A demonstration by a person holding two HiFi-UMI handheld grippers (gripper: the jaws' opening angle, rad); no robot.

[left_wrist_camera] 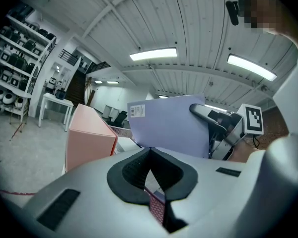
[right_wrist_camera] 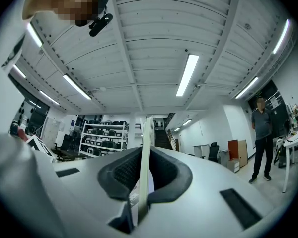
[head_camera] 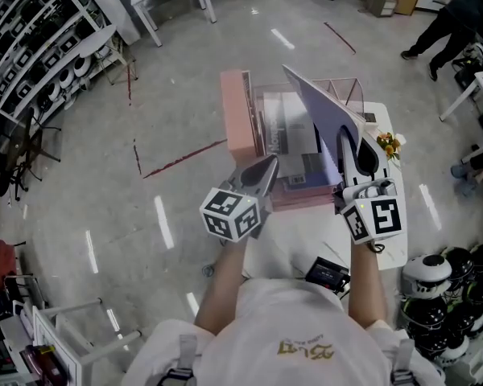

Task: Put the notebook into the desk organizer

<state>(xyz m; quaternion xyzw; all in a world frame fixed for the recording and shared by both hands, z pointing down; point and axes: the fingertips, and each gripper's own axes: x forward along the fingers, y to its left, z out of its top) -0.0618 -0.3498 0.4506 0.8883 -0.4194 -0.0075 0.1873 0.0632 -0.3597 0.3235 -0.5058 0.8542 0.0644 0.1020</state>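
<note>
A lavender notebook (head_camera: 326, 115) is held up on edge, tilted over the pink desk organizer (head_camera: 240, 123) on the white table (head_camera: 306, 232). My right gripper (head_camera: 356, 147) is shut on the notebook's lower edge; in the right gripper view the notebook (right_wrist_camera: 145, 167) shows edge-on as a thin strip pinched between the jaws of that gripper (right_wrist_camera: 145, 157). My left gripper (head_camera: 267, 167) hovers at the organizer's near side, its jaws closed together with nothing in them. The left gripper view looks past that gripper (left_wrist_camera: 150, 155) to the notebook (left_wrist_camera: 171, 125) and the organizer (left_wrist_camera: 87, 143).
Papers and books (head_camera: 294, 131) lie in the organizer's clear compartments. A black device (head_camera: 328, 273) sits at the table's near edge, yellow flowers (head_camera: 386, 143) on its right. Helmets (head_camera: 443, 296) are stacked at the lower right, shelves (head_camera: 32, 47) stand left, and a person (head_camera: 447, 22) stands far right.
</note>
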